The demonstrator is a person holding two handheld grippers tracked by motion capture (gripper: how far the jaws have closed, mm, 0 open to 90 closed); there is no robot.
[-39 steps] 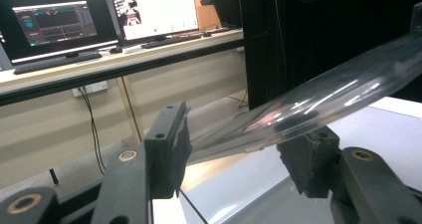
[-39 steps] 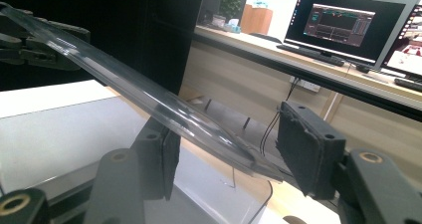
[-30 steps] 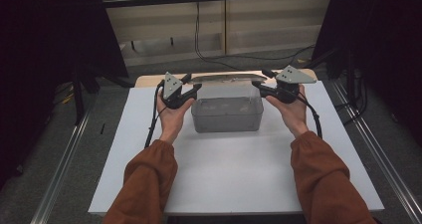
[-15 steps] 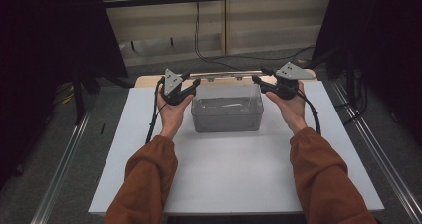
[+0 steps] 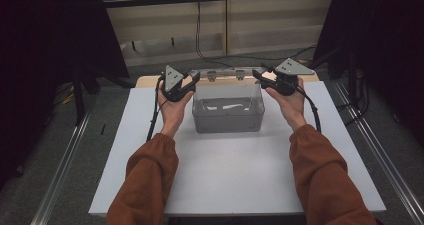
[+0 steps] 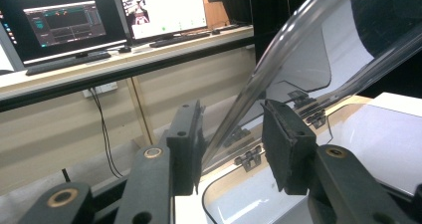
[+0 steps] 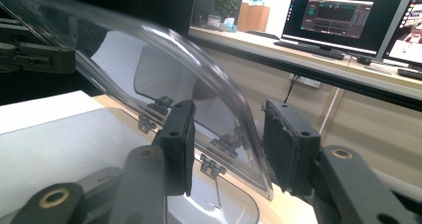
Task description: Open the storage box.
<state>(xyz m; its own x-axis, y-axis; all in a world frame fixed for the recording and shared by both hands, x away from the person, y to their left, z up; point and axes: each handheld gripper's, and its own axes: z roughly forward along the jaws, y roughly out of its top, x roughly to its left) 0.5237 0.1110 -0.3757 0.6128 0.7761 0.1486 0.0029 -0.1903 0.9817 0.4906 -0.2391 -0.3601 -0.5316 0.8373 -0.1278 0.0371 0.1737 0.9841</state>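
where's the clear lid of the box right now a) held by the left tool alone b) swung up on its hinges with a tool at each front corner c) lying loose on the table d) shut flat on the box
b: the clear lid stands tilted up on its hinges over the transparent box, with the left tool and the right tool each straddling a corner edge of it.

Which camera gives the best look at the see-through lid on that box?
The right gripper view: the clear lid crosses it tilted up, its curved edge between the jaws. The left gripper view has its other edge; the high view sees it edge-on, far off.
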